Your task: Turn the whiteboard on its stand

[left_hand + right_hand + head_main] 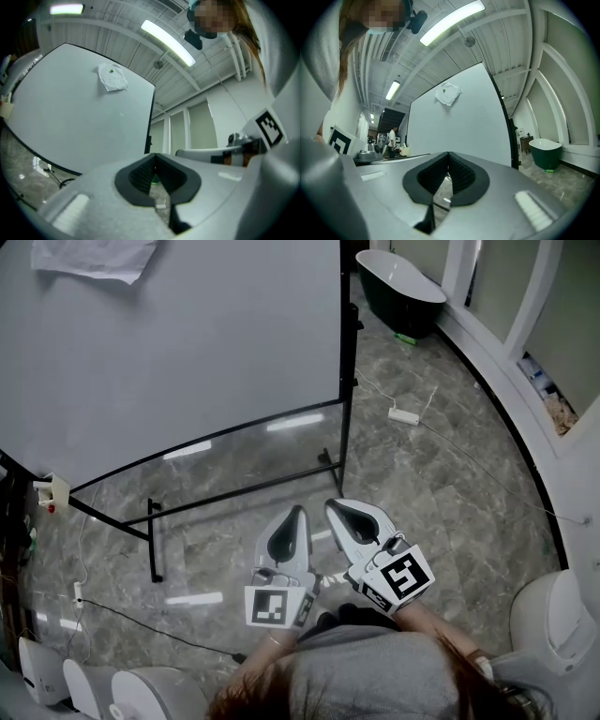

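Observation:
The whiteboard (187,343) is a large pale panel in a black frame. It fills the upper left of the head view and stands tilted on its black stand (155,540) on the marble floor. A crumpled white cloth (94,257) sticks to its top. My left gripper (296,514) and right gripper (334,506) are side by side near my body, both pointing toward the board's right lower corner and well short of it. Both are shut with nothing between the jaws. The left gripper view shows the whiteboard (79,122) ahead to the left. In the right gripper view the whiteboard (459,126) is straight ahead.
A dark green bathtub (401,292) stands beyond the board's right edge. A white power strip (404,415) and its cable lie on the floor to the right. White rounded fixtures sit at the lower left (56,671) and lower right (562,615). A small tray (52,491) hangs at the board's left corner.

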